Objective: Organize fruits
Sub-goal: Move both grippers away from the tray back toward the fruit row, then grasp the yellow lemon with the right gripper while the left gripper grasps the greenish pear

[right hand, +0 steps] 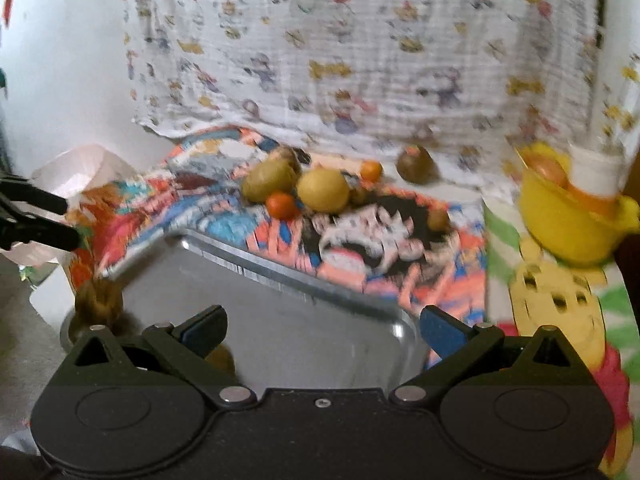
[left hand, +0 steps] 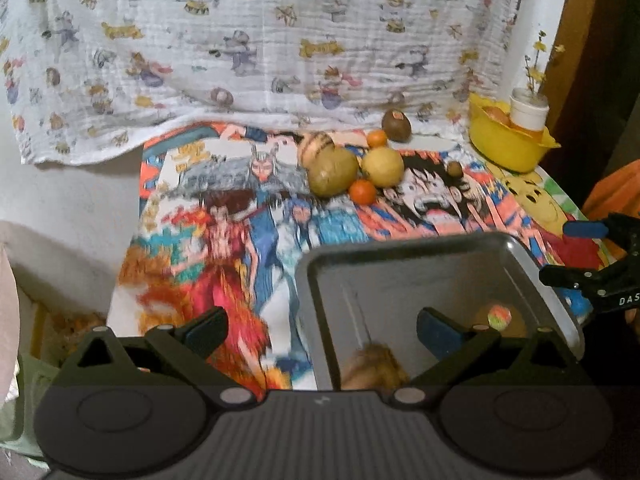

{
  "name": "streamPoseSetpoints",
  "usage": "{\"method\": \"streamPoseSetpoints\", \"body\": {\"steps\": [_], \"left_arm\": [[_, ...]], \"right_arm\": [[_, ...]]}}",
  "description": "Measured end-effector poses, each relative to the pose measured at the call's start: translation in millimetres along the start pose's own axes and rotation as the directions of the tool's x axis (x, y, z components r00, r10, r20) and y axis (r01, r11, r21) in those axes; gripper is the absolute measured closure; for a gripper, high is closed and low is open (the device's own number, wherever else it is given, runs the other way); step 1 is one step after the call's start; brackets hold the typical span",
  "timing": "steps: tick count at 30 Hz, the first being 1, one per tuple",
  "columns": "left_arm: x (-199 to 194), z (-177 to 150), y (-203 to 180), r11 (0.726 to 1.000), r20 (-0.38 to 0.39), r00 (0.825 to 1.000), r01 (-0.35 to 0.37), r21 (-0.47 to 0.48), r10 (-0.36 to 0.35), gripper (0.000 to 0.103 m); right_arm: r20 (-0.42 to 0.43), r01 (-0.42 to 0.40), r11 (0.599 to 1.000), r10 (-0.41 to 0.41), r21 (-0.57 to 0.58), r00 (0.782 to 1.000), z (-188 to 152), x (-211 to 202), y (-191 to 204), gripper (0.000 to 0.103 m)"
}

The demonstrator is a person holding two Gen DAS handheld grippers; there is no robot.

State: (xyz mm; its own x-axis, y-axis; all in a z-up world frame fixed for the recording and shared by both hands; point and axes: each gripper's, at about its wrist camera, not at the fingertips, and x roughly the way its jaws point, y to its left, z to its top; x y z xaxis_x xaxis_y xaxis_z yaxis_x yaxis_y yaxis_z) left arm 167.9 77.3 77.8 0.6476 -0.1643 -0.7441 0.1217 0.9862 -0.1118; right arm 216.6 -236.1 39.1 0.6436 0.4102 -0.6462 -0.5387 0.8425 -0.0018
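Note:
A grey metal tray (left hand: 400, 276) lies on the cartoon-print cloth, just ahead of both grippers. In it are a brown fruit (left hand: 374, 364) and a fruit with a bright sticker (left hand: 498, 318). Beyond the tray, a cluster of fruit rests on the cloth: a greenish-brown fruit (left hand: 332, 170), a yellow fruit (left hand: 383, 166), two small oranges (left hand: 363, 192), a striped one (left hand: 316, 144), a dark brown fruit (left hand: 396, 124) and a small brown one (left hand: 454, 168). My left gripper (left hand: 322, 330) is open over the tray's near left corner. My right gripper (right hand: 322, 330) is open over the tray (right hand: 280, 280), holding nothing.
A yellow bowl (left hand: 508, 144) with a white cup (left hand: 528, 110) stands at the far right of the cloth. A printed white sheet (left hand: 280, 40) hangs behind. The table's left edge drops off beside the cloth. A pale bag (right hand: 80, 172) sits at the left.

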Motion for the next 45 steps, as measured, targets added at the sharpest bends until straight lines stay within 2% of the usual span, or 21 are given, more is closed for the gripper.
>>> {"method": "streamPoseSetpoints", "body": {"steps": [7, 11, 15, 21, 25, 28, 31, 34, 38, 45], "left_arm": [[30.8, 37.8, -0.5, 0.999, 0.033, 0.999, 0.023, 0.040, -0.024, 0.001], [54.0, 54.1, -0.5, 0.996, 0.027, 0.998, 0.051, 0.074, -0.053, 0.001], [76.7, 68.1, 1.7, 0.988, 0.027, 0.997, 0.063, 0.139, -0.068, 0.001], [111.1, 90.8, 2.5, 0.957, 0.035, 0.996, 0.069, 0.283, -0.082, 0.001], [129.9, 100.4, -3.4, 0.907, 0.058, 0.993, 0.066, 0.415, -0.099, 0.001], [142.6, 102.9, -11.0, 0.857, 0.056, 0.991, 0.078, 0.509, -0.123, 0.004], [157.2, 103.2, -17.8, 0.826, 0.021, 0.991, 0.098, 0.555, -0.132, 0.010], [169.9, 102.7, -15.8, 0.830, -0.014, 0.989, 0.129, 0.542, -0.144, 0.016], [181.9, 106.0, -6.6, 0.858, -0.033, 0.984, 0.171, 0.484, -0.177, 0.023], [189.7, 116.4, 0.9, 0.860, -0.051, 0.971, 0.231, 0.455, -0.234, 0.033]], "right_arm": [[0.048, -0.066, 0.995, 0.070, -0.079, 0.996, 43.5, 27.4, -13.5, 0.001], [0.046, -0.117, 0.968, 0.131, -0.224, 0.990, 57.6, 48.1, -20.9, 0.001], [-0.012, -0.145, 0.885, 0.156, -0.443, 0.988, 69.1, 76.8, -21.4, 0.001], [-0.078, -0.195, 0.764, 0.187, -0.614, 0.979, 87.6, 122.2, -23.4, 0.003], [-0.120, -0.224, 0.642, 0.203, -0.734, 0.972, 96.4, 150.5, -17.7, 0.006], [-0.144, -0.242, 0.572, 0.212, -0.783, 0.967, 100.9, 166.4, -14.0, 0.007], [-0.180, -0.267, 0.509, 0.214, -0.818, 0.960, 102.3, 180.8, -10.1, 0.008], [-0.203, -0.276, 0.452, 0.204, -0.848, 0.958, 101.1, 193.8, -5.5, 0.013], [-0.237, -0.299, 0.406, 0.195, -0.864, 0.952, 100.2, 209.7, -2.3, 0.020], [-0.255, -0.320, 0.388, 0.209, -0.864, 0.944, 105.1, 220.4, -2.4, 0.027]]}}
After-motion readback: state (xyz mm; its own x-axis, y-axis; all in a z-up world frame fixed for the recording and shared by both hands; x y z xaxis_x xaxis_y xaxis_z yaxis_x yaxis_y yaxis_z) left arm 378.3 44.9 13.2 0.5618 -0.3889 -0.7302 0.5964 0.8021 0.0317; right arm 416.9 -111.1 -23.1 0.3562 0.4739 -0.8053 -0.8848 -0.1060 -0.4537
